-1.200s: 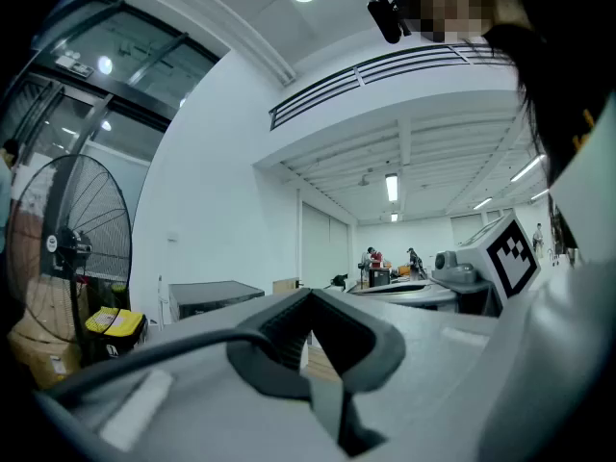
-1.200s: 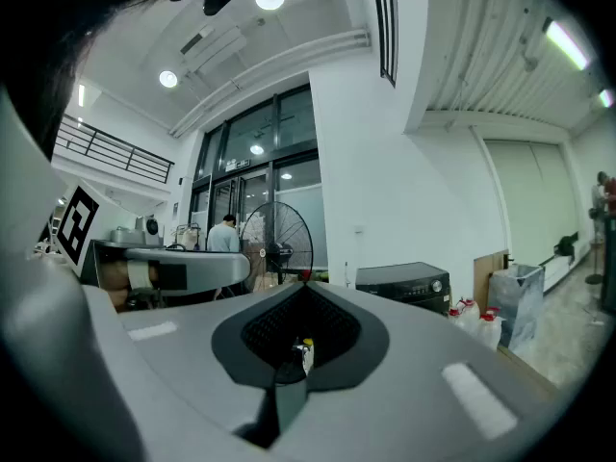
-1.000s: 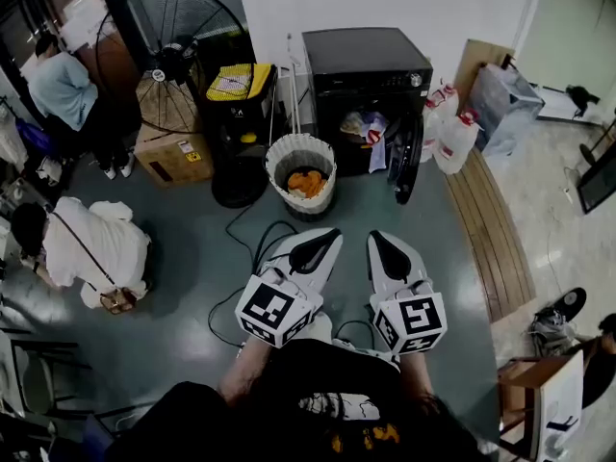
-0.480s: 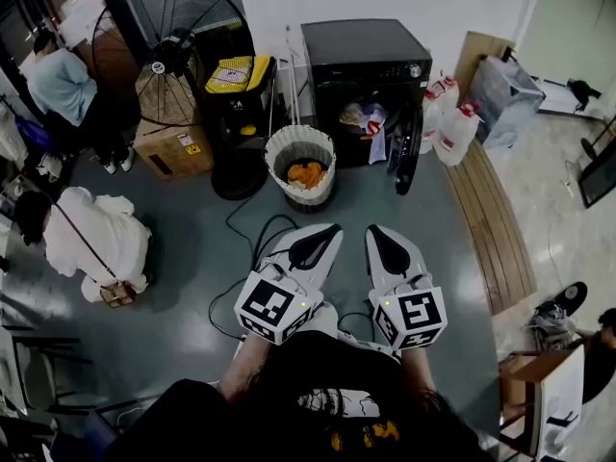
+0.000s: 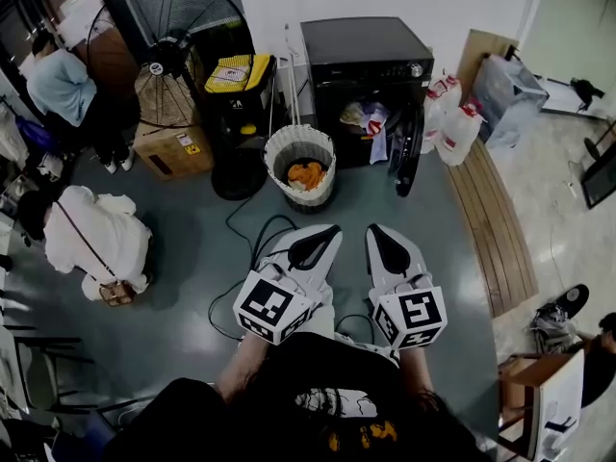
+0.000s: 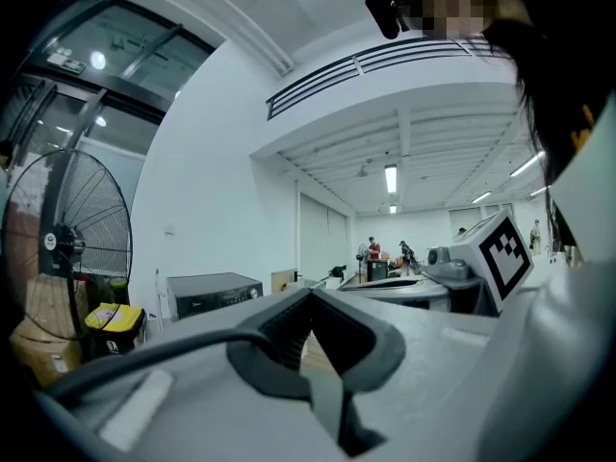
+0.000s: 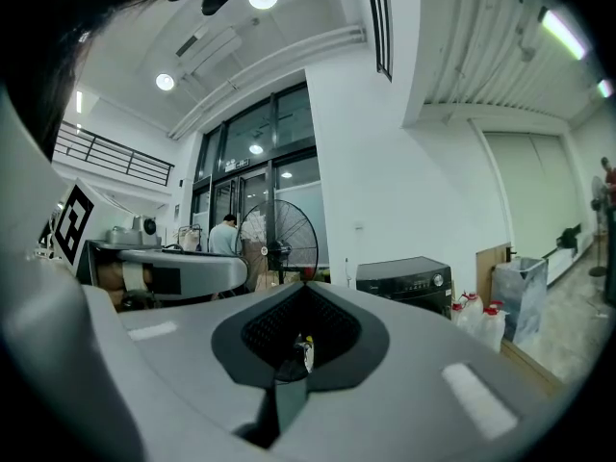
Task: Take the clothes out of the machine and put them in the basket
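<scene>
while the person is standing back from the black machine (image 5: 371, 65), both grippers are pointing level toward it from the lower middle of the head view. the left gripper (image 5: 330, 233) is keeping its jaws pressed together with nothing between them, and the right gripper (image 5: 375, 233) is likewise fully closed and empty. the machine is sitting at the upper centre of the frame with its door (image 5: 406, 157) hanging open to the right. the clothes (image 5: 366, 123) are lying bunched in the drum opening, a pale piece drooping over the lower lip. the white basket (image 5: 273, 154) is standing just left of the door opening, below the machine in the frame, and an orange garment (image 5: 306, 174) is already lying inside it. a black cable (image 5: 252, 239) is looping across the floor between the person and the basket.

judging by the sag, the clothes are looking light, soft and limp, so they are likely going to stretch and trail rather than lift as one lump. the drooping piece at the lip is seeming the best place to pinch, on a thick fold rather than a thin edge. tangled pieces may be dragging others out onto the floor.
</scene>
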Demonstrator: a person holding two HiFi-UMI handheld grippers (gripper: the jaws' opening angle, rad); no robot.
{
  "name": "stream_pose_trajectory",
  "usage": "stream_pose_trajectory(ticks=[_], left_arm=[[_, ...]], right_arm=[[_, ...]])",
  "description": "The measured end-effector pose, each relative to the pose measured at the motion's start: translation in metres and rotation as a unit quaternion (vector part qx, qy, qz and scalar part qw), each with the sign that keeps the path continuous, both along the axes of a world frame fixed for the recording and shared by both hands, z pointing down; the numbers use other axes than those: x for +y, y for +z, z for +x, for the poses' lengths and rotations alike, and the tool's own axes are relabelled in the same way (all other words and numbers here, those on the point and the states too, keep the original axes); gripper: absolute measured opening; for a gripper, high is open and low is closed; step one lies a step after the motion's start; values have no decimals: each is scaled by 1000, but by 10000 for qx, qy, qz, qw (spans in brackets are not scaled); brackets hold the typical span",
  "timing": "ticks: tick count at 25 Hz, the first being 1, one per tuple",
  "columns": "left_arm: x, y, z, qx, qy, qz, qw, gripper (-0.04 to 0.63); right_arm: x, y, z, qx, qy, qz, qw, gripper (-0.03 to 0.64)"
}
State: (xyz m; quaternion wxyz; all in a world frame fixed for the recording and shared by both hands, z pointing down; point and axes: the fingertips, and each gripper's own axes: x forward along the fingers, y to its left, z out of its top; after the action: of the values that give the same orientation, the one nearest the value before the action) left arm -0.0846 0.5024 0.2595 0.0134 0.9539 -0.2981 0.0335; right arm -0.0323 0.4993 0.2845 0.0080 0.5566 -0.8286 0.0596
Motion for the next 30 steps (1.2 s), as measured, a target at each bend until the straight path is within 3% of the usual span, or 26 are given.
stream_pose_trajectory(ticks=[11, 30], left_arm=[[-75, 12, 14, -45, 197, -138, 9997, 0], [-289, 30, -4, -93, 744, -547, 9957, 0]], right_arm=[[-79, 8, 13, -9, 135, -119, 9998, 11], [-274, 40, -8, -118, 666, -792, 9946, 11]])
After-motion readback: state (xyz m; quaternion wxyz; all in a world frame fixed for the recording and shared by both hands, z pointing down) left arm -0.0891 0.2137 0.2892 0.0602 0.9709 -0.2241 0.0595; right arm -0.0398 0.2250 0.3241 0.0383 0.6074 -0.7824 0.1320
